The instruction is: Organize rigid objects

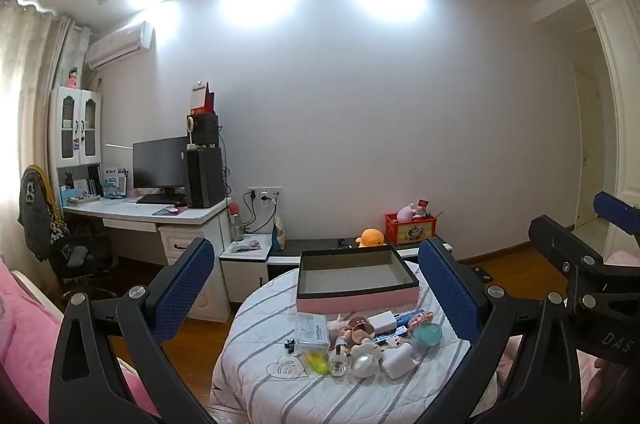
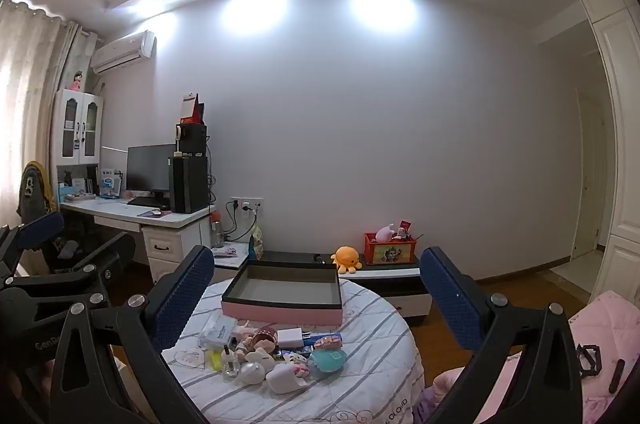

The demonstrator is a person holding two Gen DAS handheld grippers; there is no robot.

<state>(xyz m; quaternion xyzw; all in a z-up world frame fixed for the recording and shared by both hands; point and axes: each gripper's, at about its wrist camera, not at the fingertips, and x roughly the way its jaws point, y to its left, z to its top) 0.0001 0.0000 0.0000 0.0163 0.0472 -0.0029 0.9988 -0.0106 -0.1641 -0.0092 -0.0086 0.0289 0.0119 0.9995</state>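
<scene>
One open tray (image 1: 356,278), pink-walled with a dark rim and bare inside, sits at the far side of the round table (image 1: 256,384) under a striped cloth. Just in front of the tray lies one tight heap of small things (image 1: 360,340): one clear plastic box (image 1: 312,334), one glass bottle (image 1: 338,362), one white charger block (image 1: 383,321), one white adapter (image 1: 398,360), one pearly round case (image 1: 364,365), one teal round case (image 1: 427,334), one yellow piece (image 1: 316,362) and one small black clip (image 1: 289,344). The dolls and the blue item amid the heap overlap too much to count. Both tools are held level short of the heap, each with its fingers spread wide and nothing between them: left tool (image 1: 316,288), right tool (image 2: 316,294). The table's near edge is cut off
</scene>
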